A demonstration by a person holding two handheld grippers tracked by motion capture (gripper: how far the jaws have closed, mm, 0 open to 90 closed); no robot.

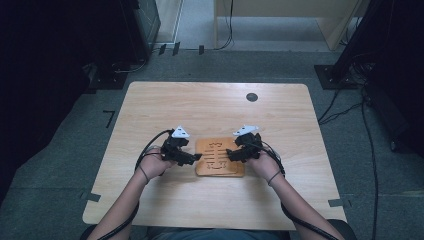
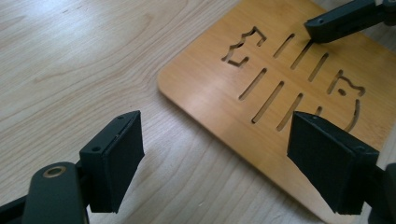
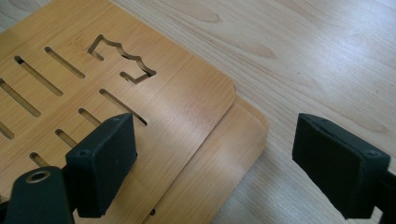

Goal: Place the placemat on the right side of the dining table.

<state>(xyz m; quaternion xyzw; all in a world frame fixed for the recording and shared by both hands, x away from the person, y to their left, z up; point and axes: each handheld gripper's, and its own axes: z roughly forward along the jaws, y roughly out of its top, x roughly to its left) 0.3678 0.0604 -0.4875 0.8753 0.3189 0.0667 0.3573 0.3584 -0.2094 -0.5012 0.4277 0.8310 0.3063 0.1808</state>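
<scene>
Two thin bamboo boards with cut-out slots lie stacked at the middle of the table (image 1: 210, 105), seen from above as one orange-brown slotted board (image 1: 220, 159). My left gripper (image 1: 196, 157) is at its left edge, and in its own view the left gripper (image 2: 217, 135) is open, one jaw over the table and the other over the slotted board (image 2: 280, 60). My right gripper (image 1: 231, 154) reaches in from the right. Seen along its jaws, the right gripper (image 3: 219, 140) is open over a corner where the upper board (image 3: 93, 93) sits offset on the lower board (image 3: 229, 154). Nothing is gripped.
A dark round cable hole (image 1: 252, 97) sits in the table near its far edge. The right gripper's jaw tip (image 2: 341, 21) rests over the board's far side in the left gripper view. Cables and stands surround the table on the floor.
</scene>
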